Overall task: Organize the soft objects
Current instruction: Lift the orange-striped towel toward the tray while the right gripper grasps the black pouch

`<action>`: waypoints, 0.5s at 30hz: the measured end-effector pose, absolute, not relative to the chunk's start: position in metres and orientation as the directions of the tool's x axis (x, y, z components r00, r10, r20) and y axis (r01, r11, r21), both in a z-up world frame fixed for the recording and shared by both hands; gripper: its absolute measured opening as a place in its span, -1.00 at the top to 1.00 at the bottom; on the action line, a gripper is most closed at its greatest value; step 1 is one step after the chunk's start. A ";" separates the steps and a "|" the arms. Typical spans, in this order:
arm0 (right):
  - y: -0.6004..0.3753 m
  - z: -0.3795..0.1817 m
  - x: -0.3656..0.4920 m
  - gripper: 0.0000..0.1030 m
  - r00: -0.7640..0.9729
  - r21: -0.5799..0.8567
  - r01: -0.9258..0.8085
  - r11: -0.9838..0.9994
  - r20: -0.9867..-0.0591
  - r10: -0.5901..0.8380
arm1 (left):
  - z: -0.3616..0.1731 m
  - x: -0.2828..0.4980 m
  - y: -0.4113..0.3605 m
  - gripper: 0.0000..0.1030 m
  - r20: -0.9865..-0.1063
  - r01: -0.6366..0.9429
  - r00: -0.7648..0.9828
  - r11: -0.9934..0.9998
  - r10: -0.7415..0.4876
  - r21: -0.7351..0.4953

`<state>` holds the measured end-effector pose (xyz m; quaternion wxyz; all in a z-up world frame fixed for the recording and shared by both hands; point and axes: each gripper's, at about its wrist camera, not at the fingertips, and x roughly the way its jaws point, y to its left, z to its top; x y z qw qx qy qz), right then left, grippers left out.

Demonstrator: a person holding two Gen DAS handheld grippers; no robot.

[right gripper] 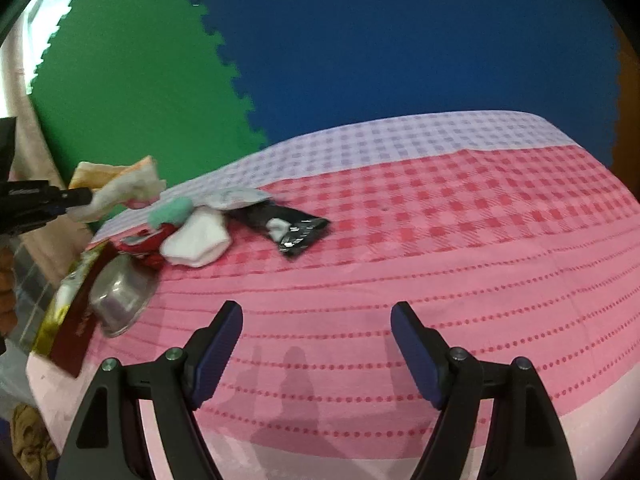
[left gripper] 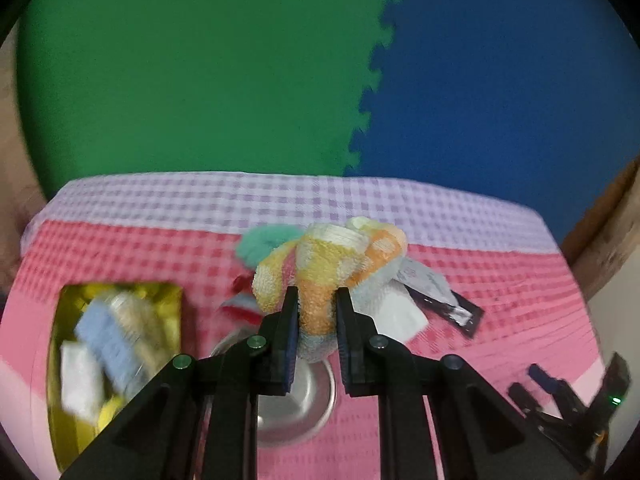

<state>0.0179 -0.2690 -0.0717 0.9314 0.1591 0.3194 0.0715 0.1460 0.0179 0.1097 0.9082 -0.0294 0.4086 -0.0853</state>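
**Left tongs clamped on terry towel, right tongs idle**

Left gripper (left gripper: pixel 316 312) is pinched on a bunched pastel terry towel (left gripper: pixel 332 264), held up off the pink checked tablecloth (left gripper: pixel 500 300); the right wrist view shows the same towel (right gripper: pixel 120 188) hanging clear of the table edge. Right gripper (right gripper: pixel 316 344) is spread wide, holding nothing, low over the cloth

Below the towel: steel bowl (left gripper: pixel 304 396), yellow box (left gripper: pixel 120 352) with soft items inside. Remaining pile: white sock (right gripper: pixel 196 240), mint fluffy piece (right gripper: pixel 172 210), black foil packet (right gripper: pixel 296 232)

Handling, my read: towel is light, limp and compressible, no slip risk on the pads but loose ends droop and can snag. Grab at a thick fold, as now, not a single edge
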 end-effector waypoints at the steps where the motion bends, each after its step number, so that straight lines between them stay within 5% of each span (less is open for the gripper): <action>1: -0.268 -0.071 0.017 -0.53 0.783 0.340 -0.054 0.939 -0.570 0.251 | 0.115 0.135 0.024 0.71 -0.727 0.117 0.662 0.984 -0.179 -0.136; 15: -0.232 -0.049 0.105 -0.52 0.710 0.092 -0.304 0.948 -0.642 0.290 | 0.122 0.007 0.103 0.72 -0.708 -0.029 0.697 0.981 -0.118 -0.192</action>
